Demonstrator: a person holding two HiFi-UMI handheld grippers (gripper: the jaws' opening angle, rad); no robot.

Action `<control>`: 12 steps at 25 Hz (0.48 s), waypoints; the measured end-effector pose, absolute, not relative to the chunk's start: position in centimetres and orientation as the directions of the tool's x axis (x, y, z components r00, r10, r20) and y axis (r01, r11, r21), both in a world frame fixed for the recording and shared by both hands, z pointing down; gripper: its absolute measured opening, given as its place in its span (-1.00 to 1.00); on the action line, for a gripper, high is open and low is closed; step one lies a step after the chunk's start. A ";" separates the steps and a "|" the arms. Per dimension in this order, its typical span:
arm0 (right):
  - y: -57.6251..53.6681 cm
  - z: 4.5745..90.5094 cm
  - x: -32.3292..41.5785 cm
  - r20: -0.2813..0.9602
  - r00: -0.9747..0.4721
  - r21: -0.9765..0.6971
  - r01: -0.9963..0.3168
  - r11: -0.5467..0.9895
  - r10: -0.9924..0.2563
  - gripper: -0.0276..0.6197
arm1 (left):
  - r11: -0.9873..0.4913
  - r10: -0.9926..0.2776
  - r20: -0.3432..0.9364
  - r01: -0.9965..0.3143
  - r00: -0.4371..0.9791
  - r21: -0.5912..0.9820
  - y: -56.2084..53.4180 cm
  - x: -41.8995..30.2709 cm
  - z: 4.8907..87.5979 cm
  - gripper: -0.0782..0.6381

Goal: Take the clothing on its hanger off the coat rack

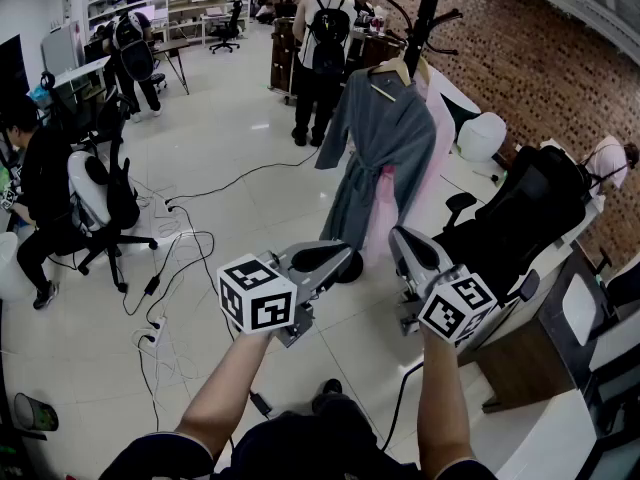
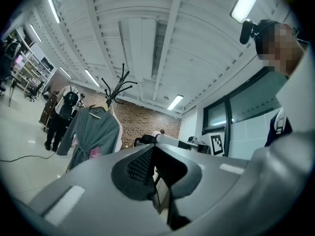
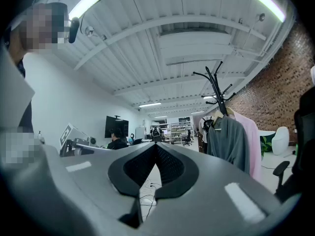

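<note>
A grey robe (image 1: 380, 148) hangs on a wooden hanger (image 1: 392, 71) from the black coat rack (image 1: 425, 8), with a pink garment (image 1: 437, 158) behind it. Both grippers are held side by side well short of the robe, with floor between. My left gripper (image 1: 350, 253) has its jaws together and nothing in them. My right gripper (image 1: 397, 233) is likewise shut and empty. The left gripper view shows the robe (image 2: 93, 132) and rack (image 2: 115, 87) far off at the left. The right gripper view shows the robe (image 3: 229, 141) and rack (image 3: 216, 85) at the right.
A black office chair (image 1: 520, 218) draped with a dark jacket stands close on the right, beside a desk (image 1: 545, 358). A person with a backpack (image 1: 325, 48) stands behind the rack. Cables (image 1: 170, 268) trail over the floor at left, near a seated person (image 1: 40, 198).
</note>
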State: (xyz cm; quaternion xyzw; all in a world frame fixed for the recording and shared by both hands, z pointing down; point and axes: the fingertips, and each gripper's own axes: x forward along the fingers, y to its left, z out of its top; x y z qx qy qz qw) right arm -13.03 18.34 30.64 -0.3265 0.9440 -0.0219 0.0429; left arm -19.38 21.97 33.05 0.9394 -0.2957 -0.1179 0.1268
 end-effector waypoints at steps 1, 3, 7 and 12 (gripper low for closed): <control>17.9 30.7 -12.9 -0.065 -0.783 -0.071 -0.614 0.786 -0.618 -0.91 | -0.790 -0.589 -0.145 -0.528 0.795 0.310 21.5 -19.3 33.2 -0.75; 16.8 30.8 -12.7 -0.063 -0.784 -0.074 -0.613 0.786 -0.618 -0.91 | -0.785 -0.596 -0.143 -0.535 0.790 0.313 20.3 -19.3 33.3 -0.75; 13.7 30.3 -12.2 -0.073 -0.787 -0.073 -0.608 0.790 -0.613 -0.91 | -0.774 -0.612 -0.143 -0.551 0.778 0.313 17.1 -19.2 33.1 -0.75; 8.4 29.8 -11.1 -0.087 -0.793 -0.079 -0.598 0.798 -0.603 -0.91 | -0.764 -0.624 -0.132 -0.565 0.770 0.311 11.8 -18.1 32.9 -0.75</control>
